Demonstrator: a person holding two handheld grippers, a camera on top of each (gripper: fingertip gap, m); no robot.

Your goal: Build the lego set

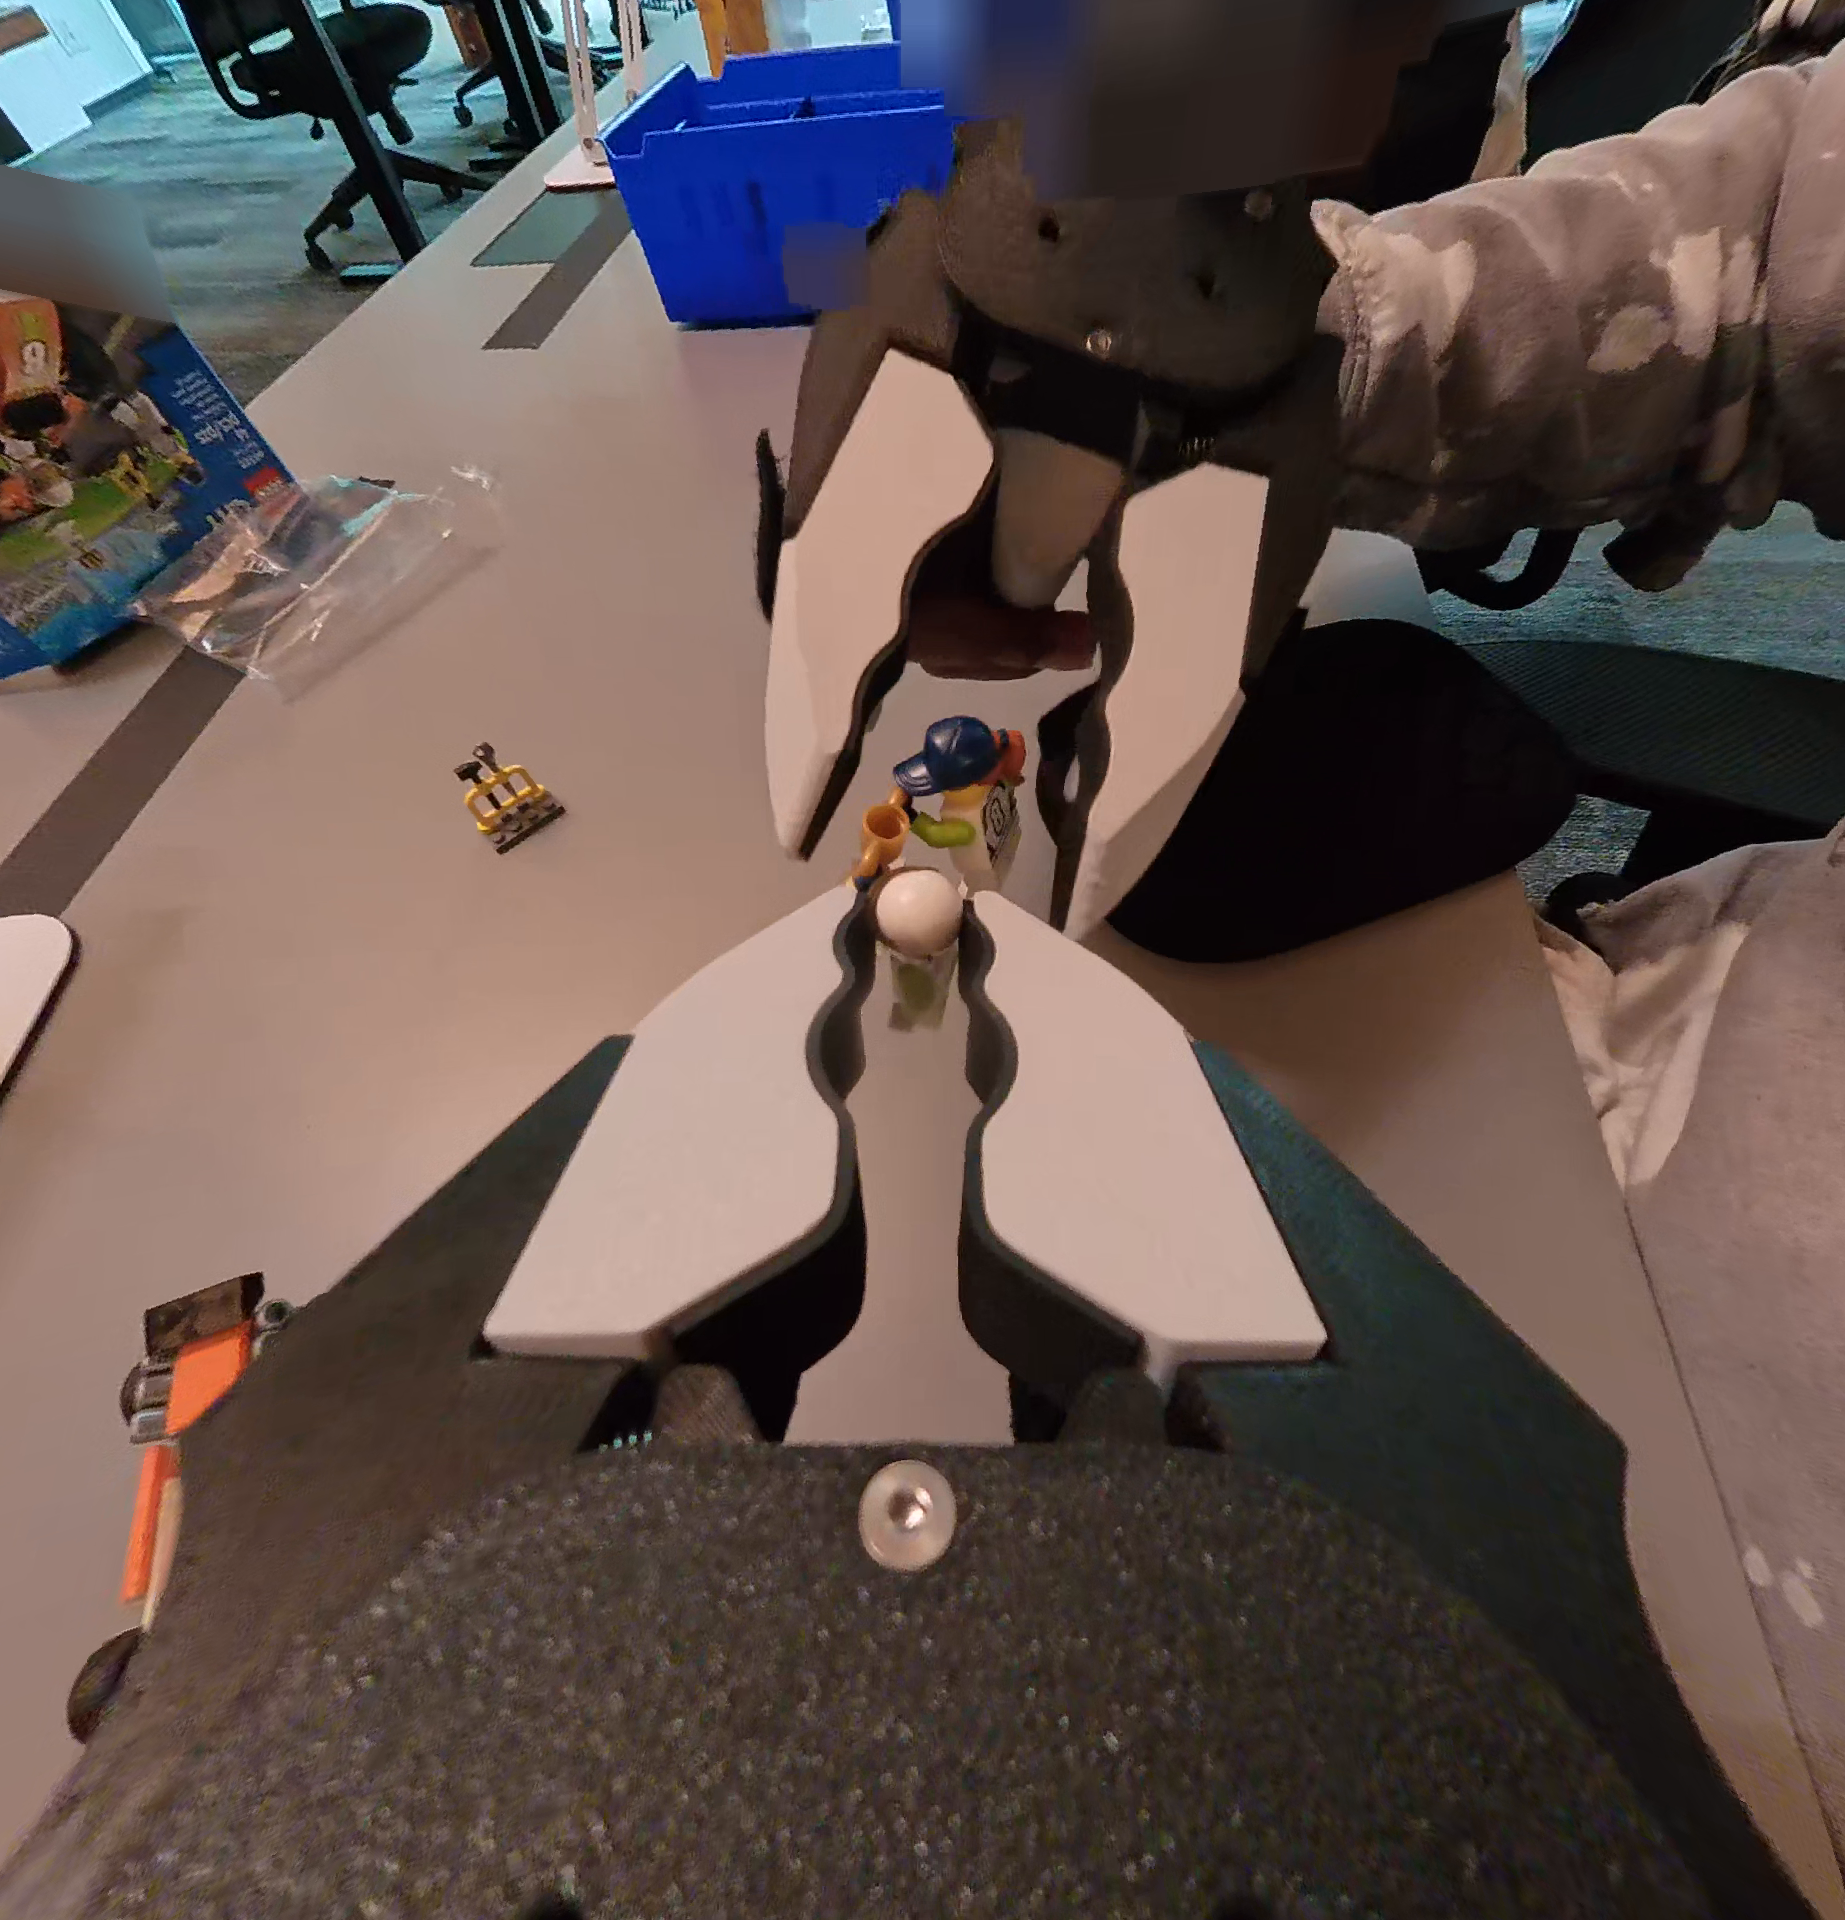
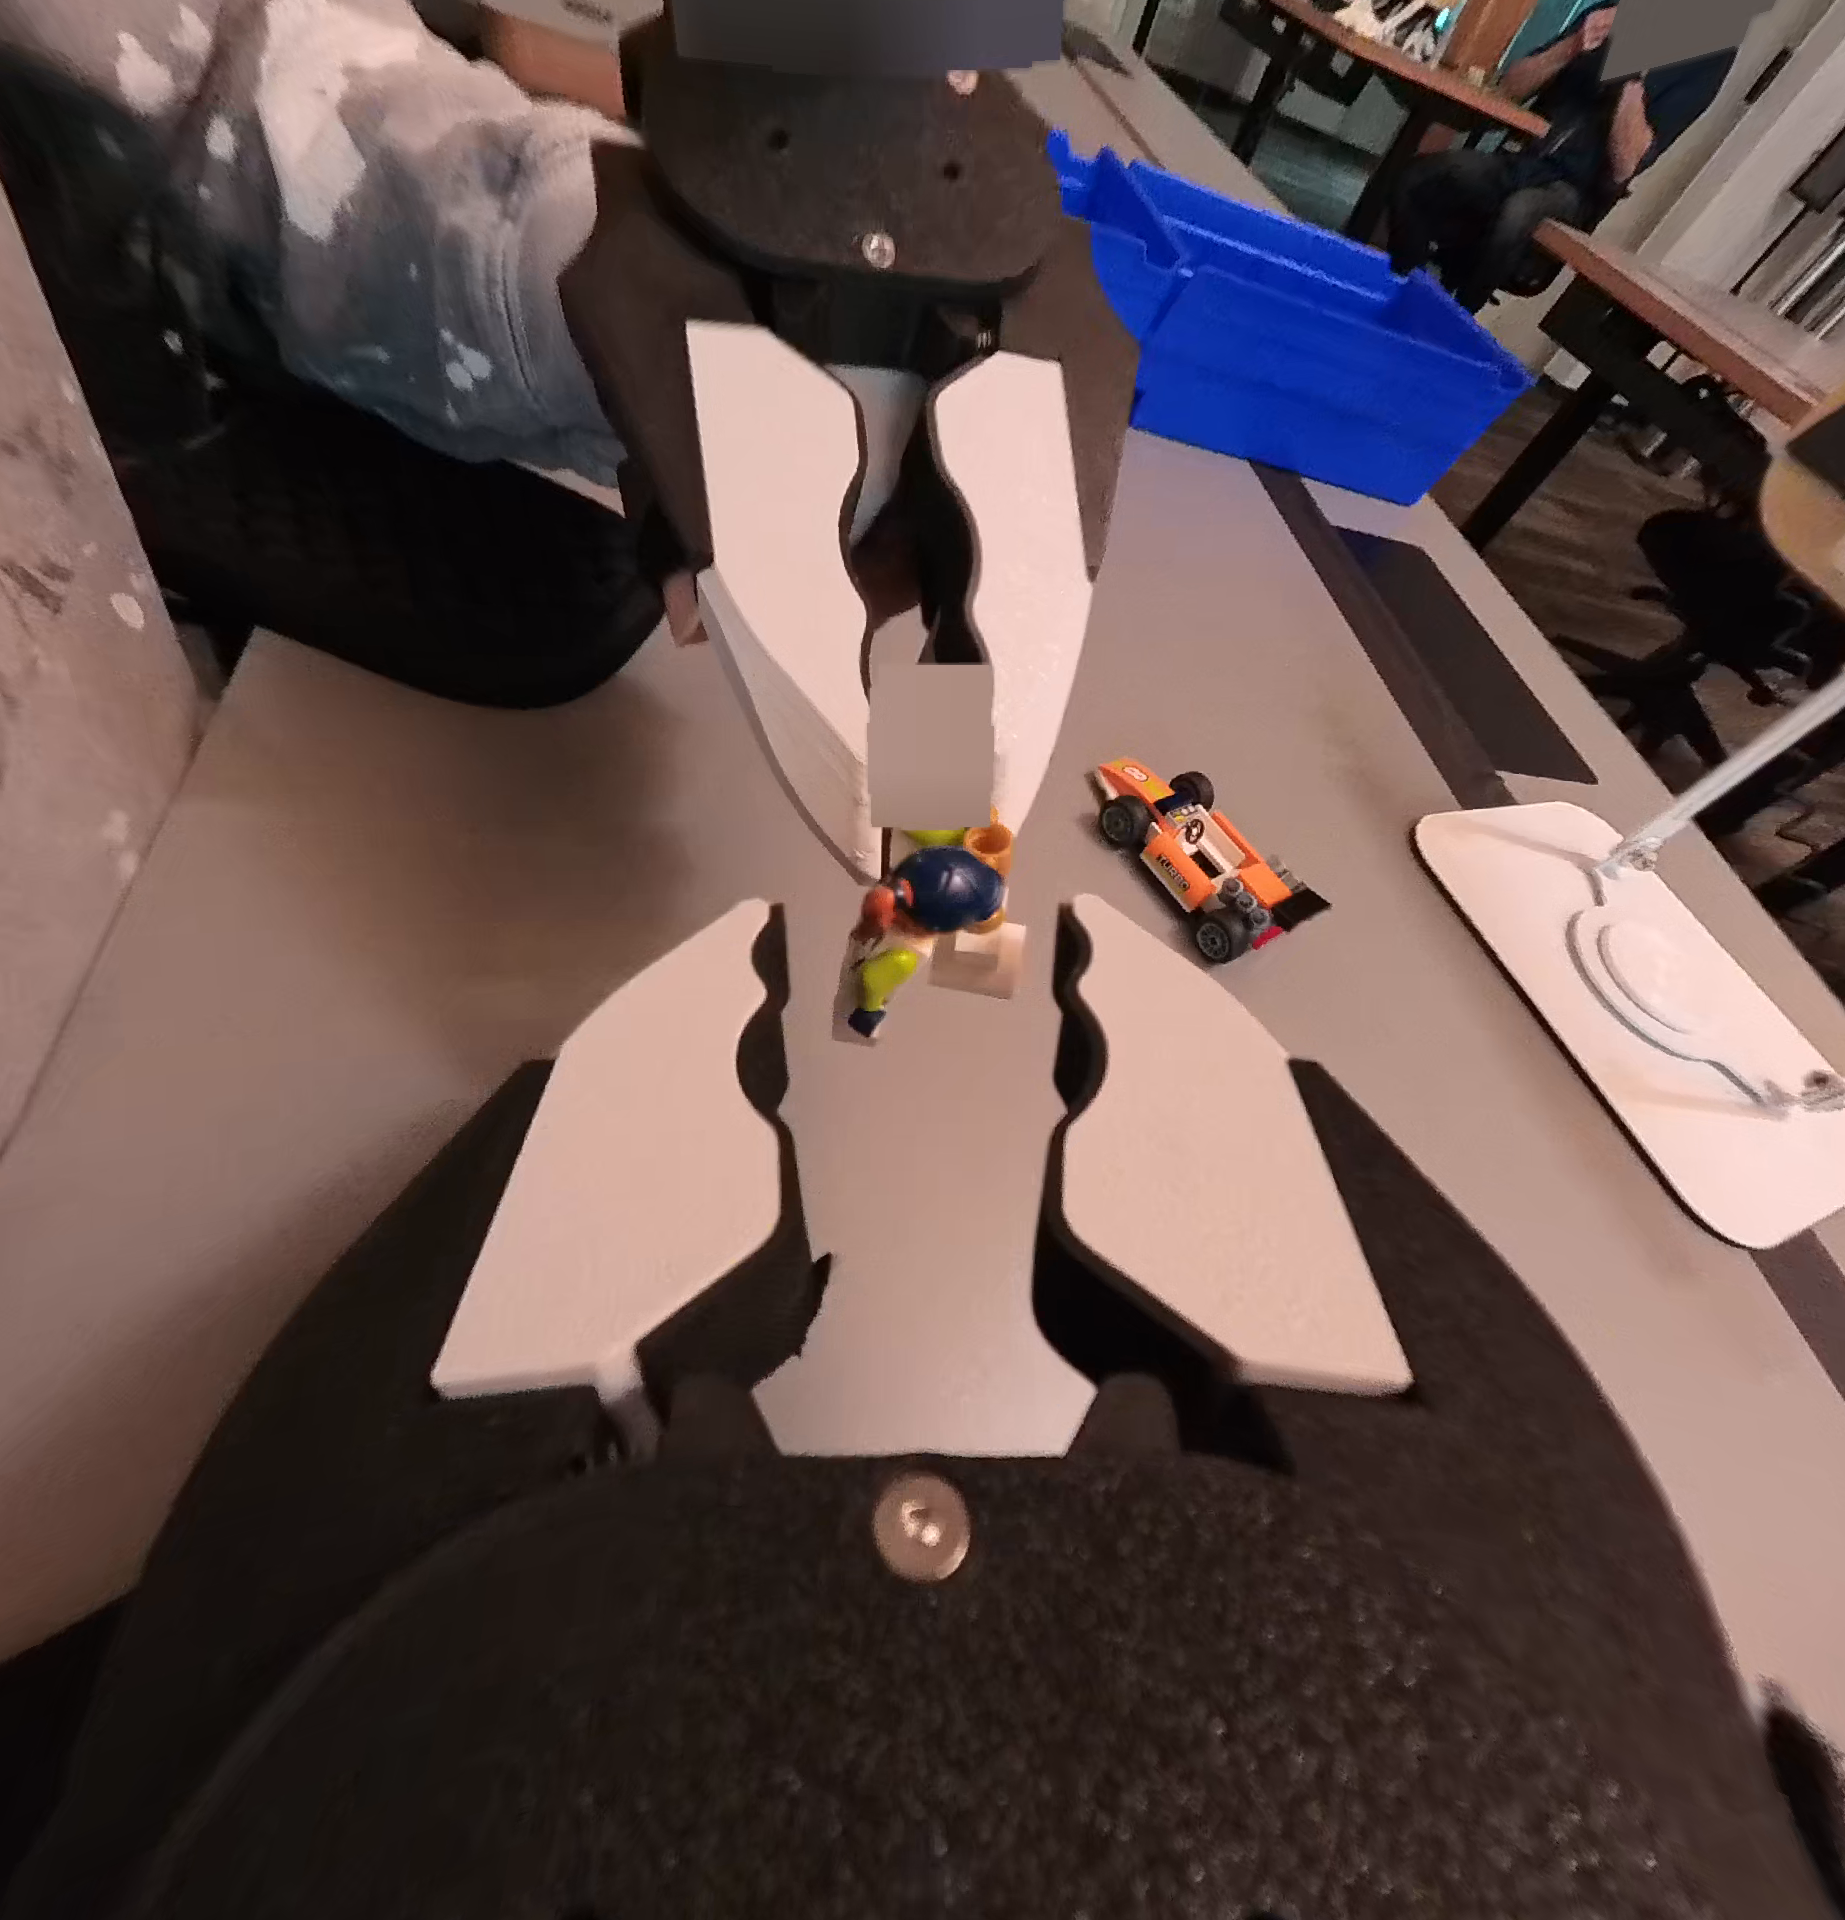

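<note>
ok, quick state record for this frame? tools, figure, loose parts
left tool: shut on a white round-topped piece
right tool: open, facing the left tool
minifigure: blue cap, orange cup, between the right tool's fingertips, not gripped by them
race car: orange, built, on the table
yellow fence build: small, on the table, apart from both tools
set box: table edge, an empty-looking plastic bag against it
blue bin: far end, contents not visible

A blue plastic bin (image 1: 772,197) sits far along the grey table (image 1: 326,935); black office chairs (image 1: 305,62) stand beyond. A white rounded lamp base (image 2: 1645,1018) rests near the table's edge.
</note>
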